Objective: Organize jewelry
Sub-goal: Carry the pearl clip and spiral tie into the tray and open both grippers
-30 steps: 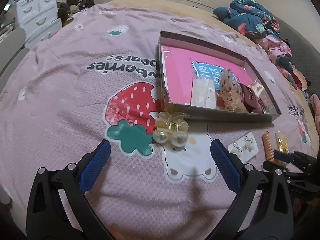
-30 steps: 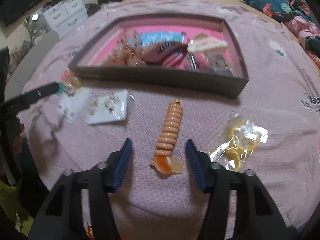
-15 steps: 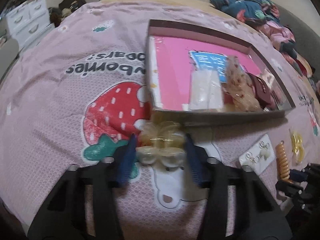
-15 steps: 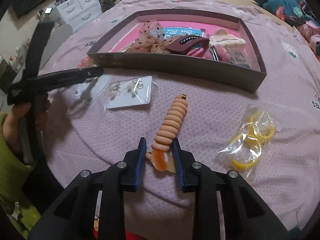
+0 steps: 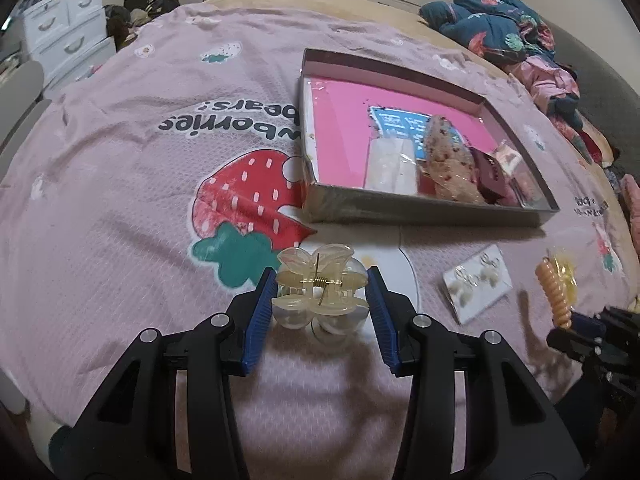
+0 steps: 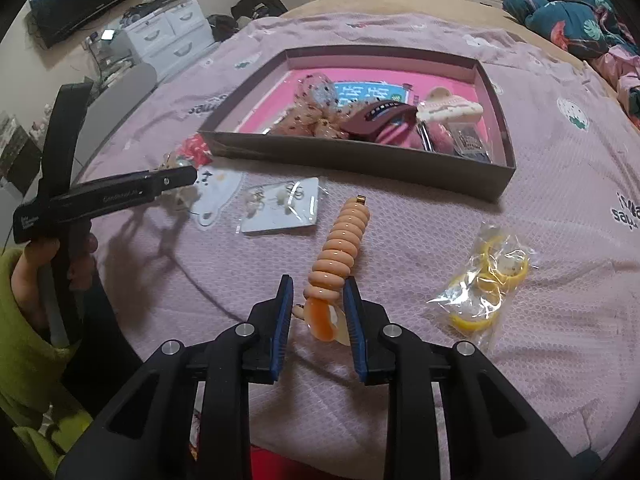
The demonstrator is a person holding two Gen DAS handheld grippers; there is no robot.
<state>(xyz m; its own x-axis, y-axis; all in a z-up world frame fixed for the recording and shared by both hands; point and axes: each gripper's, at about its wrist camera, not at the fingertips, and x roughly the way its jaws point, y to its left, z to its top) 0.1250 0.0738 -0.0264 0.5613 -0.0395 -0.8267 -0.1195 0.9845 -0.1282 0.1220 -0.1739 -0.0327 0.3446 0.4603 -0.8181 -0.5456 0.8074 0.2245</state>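
On bedspread (image 5: 120,200), near box (image 5: 400,210): left gripper (image 5: 322,304) clenched on hair clip (image 5: 320,290); right gripper (image 6: 318,314) clenched on coil hair tie (image 6: 338,256). Step: pickup. Next I lift both, carry over box rim, release inside.

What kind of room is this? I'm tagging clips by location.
Most likely a bedroom: the work surface is a bed under a pink strawberry-print bedspread, a white chest of drawers stands by the wall, and folded clothes or bedding are heaped at the far side.
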